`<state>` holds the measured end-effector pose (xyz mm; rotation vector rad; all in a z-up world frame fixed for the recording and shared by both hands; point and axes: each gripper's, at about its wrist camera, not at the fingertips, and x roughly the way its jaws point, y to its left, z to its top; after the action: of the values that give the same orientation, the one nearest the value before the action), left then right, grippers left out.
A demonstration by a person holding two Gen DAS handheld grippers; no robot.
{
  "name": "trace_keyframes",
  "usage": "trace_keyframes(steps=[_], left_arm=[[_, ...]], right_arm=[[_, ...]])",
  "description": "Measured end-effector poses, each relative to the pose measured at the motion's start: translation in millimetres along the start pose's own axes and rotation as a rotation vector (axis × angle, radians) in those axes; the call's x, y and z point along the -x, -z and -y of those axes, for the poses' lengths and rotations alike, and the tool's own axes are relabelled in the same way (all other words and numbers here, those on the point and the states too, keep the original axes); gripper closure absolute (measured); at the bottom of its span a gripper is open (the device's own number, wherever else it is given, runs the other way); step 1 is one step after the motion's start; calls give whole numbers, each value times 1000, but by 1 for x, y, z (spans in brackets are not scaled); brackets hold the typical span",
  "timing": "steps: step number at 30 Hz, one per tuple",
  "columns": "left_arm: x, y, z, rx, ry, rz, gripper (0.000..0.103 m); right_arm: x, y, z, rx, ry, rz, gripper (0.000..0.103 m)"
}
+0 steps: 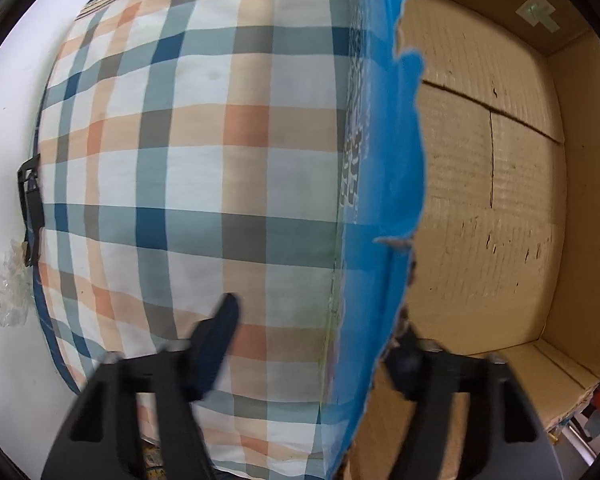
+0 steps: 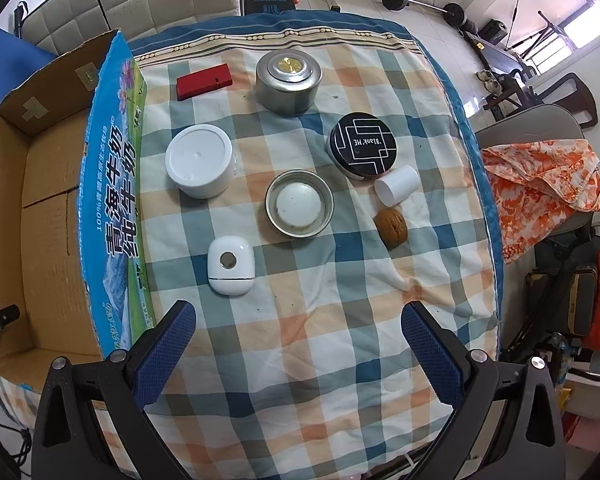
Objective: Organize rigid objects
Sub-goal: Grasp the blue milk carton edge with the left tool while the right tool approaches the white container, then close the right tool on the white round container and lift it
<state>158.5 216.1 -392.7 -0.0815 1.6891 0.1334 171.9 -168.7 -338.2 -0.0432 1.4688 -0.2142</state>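
Objects for sorting are all laid out on the checked cloth [image 2: 320, 320], spaced apart so each can be grabbed alone: white round jar [image 2: 200, 161], metal tin [image 2: 289, 81], open tin with a white dome inside [image 2: 299, 203], black round tin [image 2: 363, 145] reading "Blank ME", small white cylinder [image 2: 397, 185], walnut [image 2: 390, 227], red flat box [image 2: 203, 81] and a white rounded gadget [image 2: 231, 266]. None is in the cardboard box [image 2: 40, 200] on the left yet; my guess is that's where they go. Its blue outer wall carries Chinese print, with "100%" readable. Right hand-held gripper [image 2: 300, 350] hangs over the cloth, jaws spread wide, holding nothing. Left hand-held gripper [image 1: 320, 344] straddles the box's torn blue wall [image 1: 384, 152], jaws apart, probably steadying it.
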Motion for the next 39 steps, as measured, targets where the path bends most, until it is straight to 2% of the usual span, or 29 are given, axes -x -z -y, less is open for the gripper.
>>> trace_keyframes(steps=[2,4,6,9,16,17,21,24,28,33,39], left_arm=[[-4,0,1,-5,5,-6,70],[-6,0,1,-8,25,1,75],[-7,0,4,-17,41,8,87],[-9,2,10,-26,45,16,97],[-13,4,15,-34,47,31,99],[-4,7,21,-34,48,30,99],[-9,11,12,-19,52,36,99],[-7,13,7,-14,59,39,99],[-7,16,5,-13,58,39,99],[-9,17,9,-15,49,41,99],[-9,20,17,-9,50,40,99]], right_arm=[[1,0,-3,5,2,2,0],[1,-1,-5,5,3,3,0],[0,-3,-6,2,2,4,0],[-2,-7,-6,-13,-11,4,0],[-20,-46,8,-141,-113,5,0],[-27,-53,12,-171,-112,-6,0],[-62,-76,31,-281,-94,-61,0],[-78,-82,37,-317,-116,-103,9],[-76,-98,7,-250,-245,-88,9],[-98,-119,-32,-210,-271,-125,11],[-124,-132,-51,-265,-338,-187,17]])
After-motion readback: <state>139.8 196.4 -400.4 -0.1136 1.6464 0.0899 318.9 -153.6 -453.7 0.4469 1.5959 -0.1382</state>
